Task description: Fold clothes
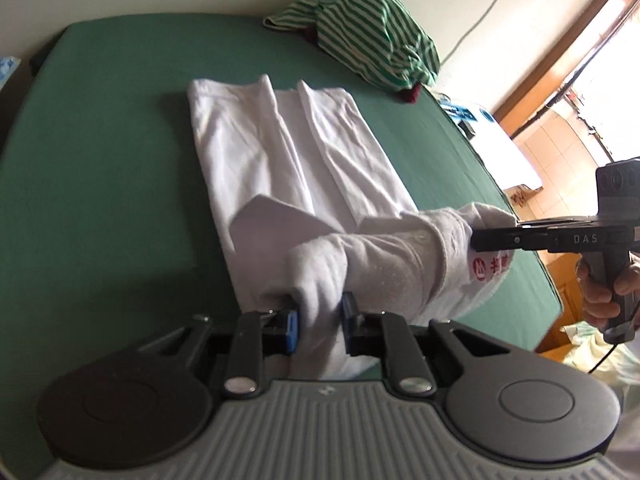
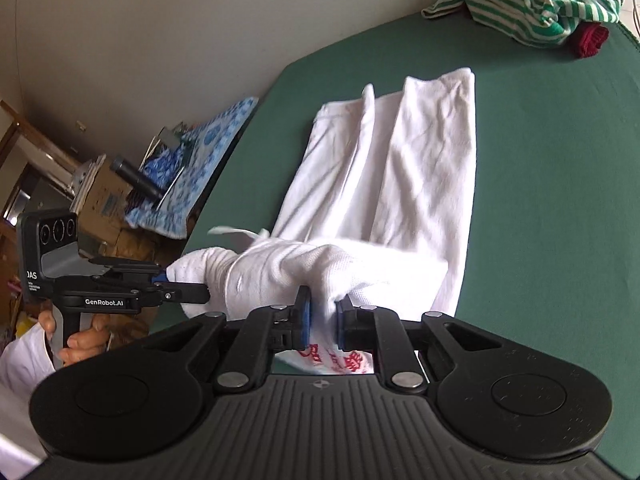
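**White cotton, limp and light**

White shirt (image 1: 280,152) lies lengthwise on the green bed (image 1: 100,140). We hold its near hem, left gripper (image 1: 320,320) and right gripper (image 2: 322,320) each pinching a corner; it sags, so corners suit best.

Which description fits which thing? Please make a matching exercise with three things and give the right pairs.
Things:
1. white garment
2. striped garment
3. dark red cloth

Descriptions:
a. heaped at the far edge of the green surface
b. peeking out from under the stripes
c. near end pinched by both grippers, left gripper, right gripper

Pairs: 1-c, 2-a, 3-b
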A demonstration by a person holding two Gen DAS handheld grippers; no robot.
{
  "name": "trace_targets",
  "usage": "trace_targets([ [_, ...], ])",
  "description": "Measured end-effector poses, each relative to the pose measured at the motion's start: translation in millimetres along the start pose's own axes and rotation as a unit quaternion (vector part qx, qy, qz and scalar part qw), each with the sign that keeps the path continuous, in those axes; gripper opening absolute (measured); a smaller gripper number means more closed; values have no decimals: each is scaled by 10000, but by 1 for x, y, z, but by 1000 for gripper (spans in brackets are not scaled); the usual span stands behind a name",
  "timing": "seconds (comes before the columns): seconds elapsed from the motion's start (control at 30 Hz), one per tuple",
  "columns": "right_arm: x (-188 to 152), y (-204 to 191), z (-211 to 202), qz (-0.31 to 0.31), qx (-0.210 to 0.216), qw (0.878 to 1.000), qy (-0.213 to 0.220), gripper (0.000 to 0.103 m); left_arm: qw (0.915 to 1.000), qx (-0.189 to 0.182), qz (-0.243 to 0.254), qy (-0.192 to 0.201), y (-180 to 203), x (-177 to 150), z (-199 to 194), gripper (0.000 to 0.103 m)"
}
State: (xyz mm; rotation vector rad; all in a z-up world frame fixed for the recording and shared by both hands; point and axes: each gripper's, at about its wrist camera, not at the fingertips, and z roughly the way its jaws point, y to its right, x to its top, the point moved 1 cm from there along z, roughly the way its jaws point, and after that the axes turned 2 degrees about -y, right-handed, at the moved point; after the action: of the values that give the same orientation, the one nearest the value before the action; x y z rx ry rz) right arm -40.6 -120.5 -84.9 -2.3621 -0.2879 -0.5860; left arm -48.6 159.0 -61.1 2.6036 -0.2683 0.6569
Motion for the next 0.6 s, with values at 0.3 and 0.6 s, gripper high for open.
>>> trace_targets([
  [0.3, 15, 51, 2, 688, -183, 9919, 1052, 46, 9976, 276, -571, 292, -44, 6, 15, 54],
  [0.6, -10, 31, 15, -136, -625, 9905, 1220, 58, 9962, 397, -671, 375, -31, -15, 33, 70],
])
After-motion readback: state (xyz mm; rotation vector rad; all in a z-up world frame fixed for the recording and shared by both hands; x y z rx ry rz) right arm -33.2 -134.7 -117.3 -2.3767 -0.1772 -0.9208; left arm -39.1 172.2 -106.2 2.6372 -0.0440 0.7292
